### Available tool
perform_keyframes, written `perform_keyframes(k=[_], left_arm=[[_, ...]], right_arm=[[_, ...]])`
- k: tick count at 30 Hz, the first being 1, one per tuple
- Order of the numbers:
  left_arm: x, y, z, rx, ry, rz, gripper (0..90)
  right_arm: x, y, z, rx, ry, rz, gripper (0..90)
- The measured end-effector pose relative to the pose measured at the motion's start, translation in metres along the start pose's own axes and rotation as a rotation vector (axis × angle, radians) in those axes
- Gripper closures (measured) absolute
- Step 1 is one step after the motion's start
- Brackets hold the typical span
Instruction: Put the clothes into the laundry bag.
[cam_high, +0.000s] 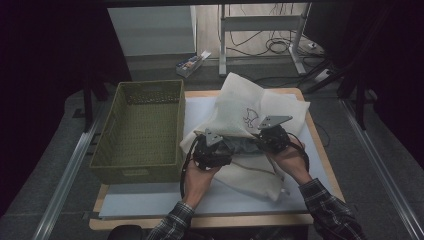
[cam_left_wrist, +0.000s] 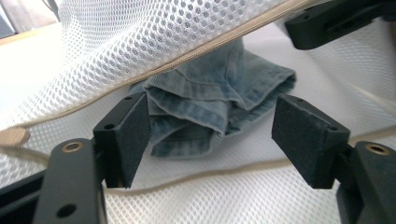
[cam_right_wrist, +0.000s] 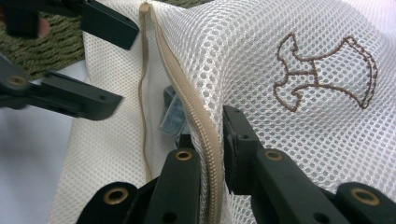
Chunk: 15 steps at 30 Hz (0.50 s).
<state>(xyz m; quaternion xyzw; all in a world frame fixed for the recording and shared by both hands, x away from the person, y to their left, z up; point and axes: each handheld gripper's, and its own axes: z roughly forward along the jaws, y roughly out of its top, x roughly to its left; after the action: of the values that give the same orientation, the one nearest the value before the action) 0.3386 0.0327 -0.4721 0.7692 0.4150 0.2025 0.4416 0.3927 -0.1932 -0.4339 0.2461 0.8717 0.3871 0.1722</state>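
A white mesh bag (cam_high: 260, 112) lies on the pale surface (cam_high: 150, 200), to the right of a green woven basket (cam_high: 142, 130) that sits at the surface's left side. The bag's upper flap stands raised toward the far edge; an outline drawing (cam_high: 250, 118) is stitched on it in brown thread. A person's two hands come in from the bottom of the high view, each holding a claw at the bag's mouth, close together.

The left claw (cam_high: 215, 150) is at the left end of the opening. In the left gripper view its jaws stand wide apart, clamped on nothing, with the pads (cam_left_wrist: 135, 135) on either side of a bundle of blue denim (cam_left_wrist: 219, 112). The denim lies inside the bag, on the lower mesh layer and under the lifted zip edge (cam_left_wrist: 187, 60), which runs slantwise across the top of that view. The left pad is just beside the cloth — whether it touches cannot be told.

The right claw (cam_high: 272, 135) is at the right end of the opening. In the right gripper view its jaws are closed on the bag's beige zip edge (cam_right_wrist: 198, 126), the mesh and zip tape pinched between them and held up. A scrap of the denim (cam_right_wrist: 173, 119) peeps from behind the zip, just left of the jaws. The left claw's two open jaws show at the upper left of that view, with the basket behind them.
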Motion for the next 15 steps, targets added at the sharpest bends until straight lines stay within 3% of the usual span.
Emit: perform_keyframes(k=[15], left_arm=[[-0.004, -0.026, -0.030, -0.014, -0.092, 0.009, 20.2]], right_arm=[[0.009, -0.023, 0.003, 0.043, 0.004, -0.007, 78.9]])
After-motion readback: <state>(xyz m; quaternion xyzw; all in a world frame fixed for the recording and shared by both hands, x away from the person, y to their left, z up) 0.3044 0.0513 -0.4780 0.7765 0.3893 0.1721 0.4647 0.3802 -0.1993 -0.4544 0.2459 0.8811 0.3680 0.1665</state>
